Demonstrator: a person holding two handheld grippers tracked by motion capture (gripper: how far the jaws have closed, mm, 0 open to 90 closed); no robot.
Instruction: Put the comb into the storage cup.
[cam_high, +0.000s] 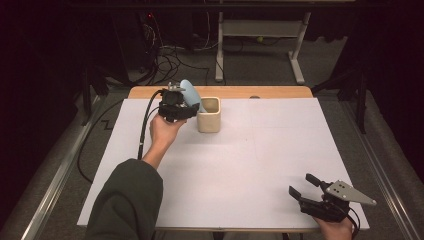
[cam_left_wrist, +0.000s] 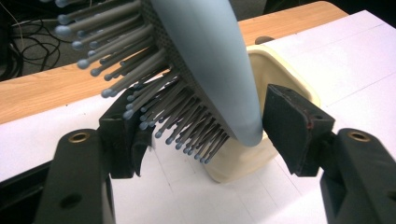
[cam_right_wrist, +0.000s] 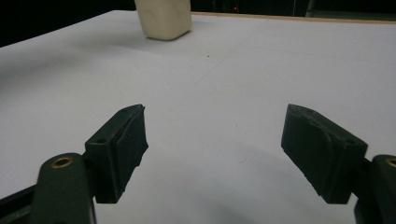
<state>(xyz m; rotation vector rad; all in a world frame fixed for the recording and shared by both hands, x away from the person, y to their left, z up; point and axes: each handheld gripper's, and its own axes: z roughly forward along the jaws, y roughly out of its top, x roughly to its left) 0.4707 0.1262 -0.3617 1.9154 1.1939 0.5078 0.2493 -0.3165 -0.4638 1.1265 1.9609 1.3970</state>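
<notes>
1. High view: a dark room with cables and desk legs behind, and in front of me a white sheet (cam_high: 235, 170) over a wooden table. The cup (cam_high: 209, 115) stands on the sheet towards the far edge, and I place everything else from it. My left gripper (cam_high: 176, 106) hovers just left of the cup, holding the brush (cam_high: 190, 95), whose pale blue back rises above the jaws and tilts over the cup's left rim. My right gripper (cam_high: 304, 186) rests well apart from the cup, at the near right corner, so the left hand is by far the nearer one.

2. Left gripper view: my jaws stand about half closed and press on the brush (cam_left_wrist: 210, 60), one pad in among the bristles (cam_left_wrist: 140, 88), the other against the smooth back. Its long axis runs steeply, with the rounded tip pointing down just at the cup (cam_left_wrist: 280, 79), over the near rim. I judge the coming move to be a short shift towards the cup's middle and then a lowering, so the tip clears the rim.

3. Right gripper view: my right jaws (cam_right_wrist: 215, 140) stand wide apart with nothing between them, only bare sheet. The cup (cam_right_wrist: 163, 18) sits far ahead, slightly left of the gap.
</notes>
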